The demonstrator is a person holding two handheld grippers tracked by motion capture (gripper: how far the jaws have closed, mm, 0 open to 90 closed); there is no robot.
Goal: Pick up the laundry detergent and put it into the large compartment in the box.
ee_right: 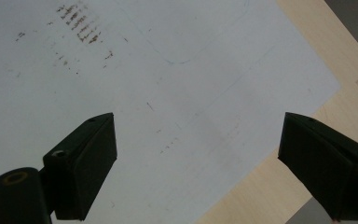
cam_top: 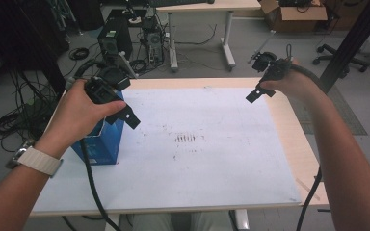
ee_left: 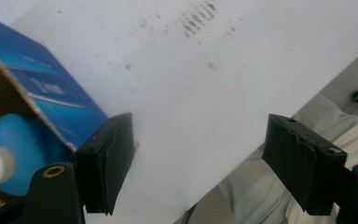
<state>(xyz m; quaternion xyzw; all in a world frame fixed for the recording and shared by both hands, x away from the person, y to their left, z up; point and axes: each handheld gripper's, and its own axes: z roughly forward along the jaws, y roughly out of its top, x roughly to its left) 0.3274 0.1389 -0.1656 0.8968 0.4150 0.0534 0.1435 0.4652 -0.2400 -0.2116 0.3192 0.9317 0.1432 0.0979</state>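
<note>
Two sets of fingers hang apart and empty over the worktop (cam_top: pixel 289 144): my left gripper (cam_top: pixel 125 115) hovers just right of the open blue box (cam_top: pixel 103 142) at the near-left, my right gripper (cam_top: pixel 256 92) far right

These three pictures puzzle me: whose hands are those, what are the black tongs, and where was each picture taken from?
A person sits at a table and holds one pair of hand-held tongs in each hand; no robot arm is involved. The high view looks down from above: the left tongs hang beside an open blue box, and the right tongs hang over the far right corner. The other two pictures come from small cameras riding on the tongs, looking along their black jaws. Both pairs stand open and hold nothing. On the table lies a white sheet with brown smudges. Inside the box sits something blue; I cannot tell what.
</note>
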